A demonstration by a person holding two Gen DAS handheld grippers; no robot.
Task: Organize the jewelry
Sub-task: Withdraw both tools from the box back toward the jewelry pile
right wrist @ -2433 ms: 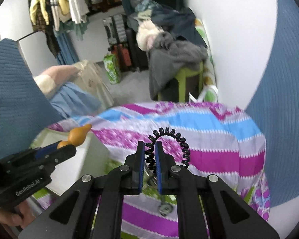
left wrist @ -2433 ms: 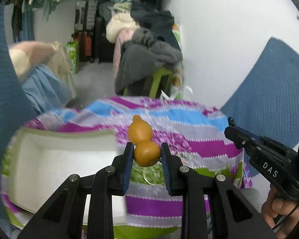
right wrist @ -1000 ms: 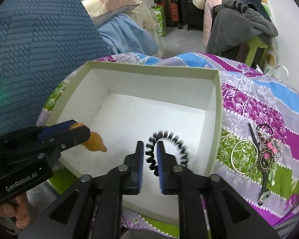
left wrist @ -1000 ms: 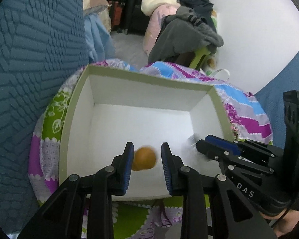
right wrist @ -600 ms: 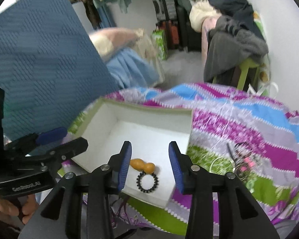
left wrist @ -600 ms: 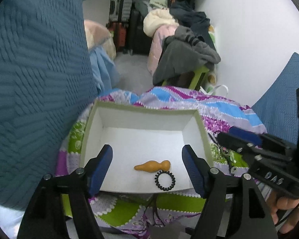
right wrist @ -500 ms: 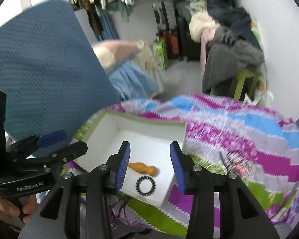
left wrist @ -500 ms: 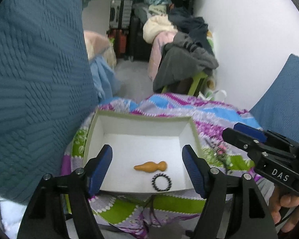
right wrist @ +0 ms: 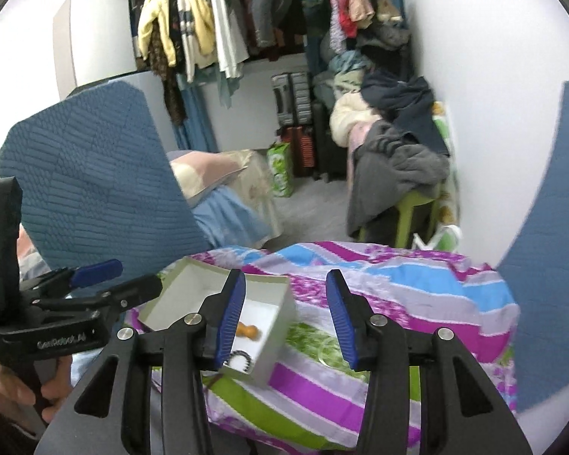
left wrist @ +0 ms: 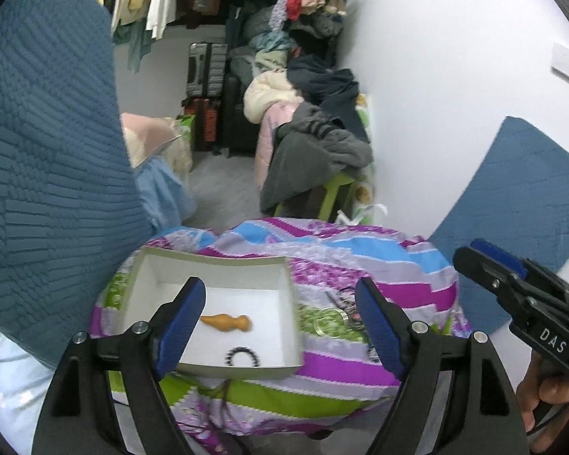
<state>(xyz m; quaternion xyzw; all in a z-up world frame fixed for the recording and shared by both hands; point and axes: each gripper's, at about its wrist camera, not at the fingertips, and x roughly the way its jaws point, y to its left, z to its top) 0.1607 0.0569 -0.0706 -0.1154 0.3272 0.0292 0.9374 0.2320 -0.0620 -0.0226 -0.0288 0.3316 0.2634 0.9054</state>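
So far, we count two pieces put away: the orange gourd-shaped pendant [left wrist: 227, 322] lies on its side on the floor of the white box [left wrist: 148, 288], and the black coiled hair tie [left wrist: 242, 356] lies just in front of it, near the box's front wall, the two close but apart. From the right wrist view we see the same pair, the pendant [right wrist: 249, 330] behind the hair tie [right wrist: 241, 362], both partly hidden by a blue pad.

We judge the job about half done. To the right of the box, outside it, a clear bangle [left wrist: 330, 320] rests on the striped bedspread [left wrist: 379, 265], and just beside it sits a tangle of small trinkets [left wrist: 347, 305] with pink bits; we cannot tell them apart at this size. These are what we take to be left to gather.

Our left tool [left wrist: 280, 322] hangs above the box with its jaws spreading wide and nothing between them. Our right tool [right wrist: 284, 318] is also empty, its jaws parted to a middling gap, over the box's right edge and the bedspread.

The box holds nothing else that we can see. It sits at the left end of the bedspread, beside a blue quilted cushion [left wrist: 38, 151]. Beyond are a heap of clothes [left wrist: 315, 144] and a hanging rail of garments [right wrist: 208, 30].
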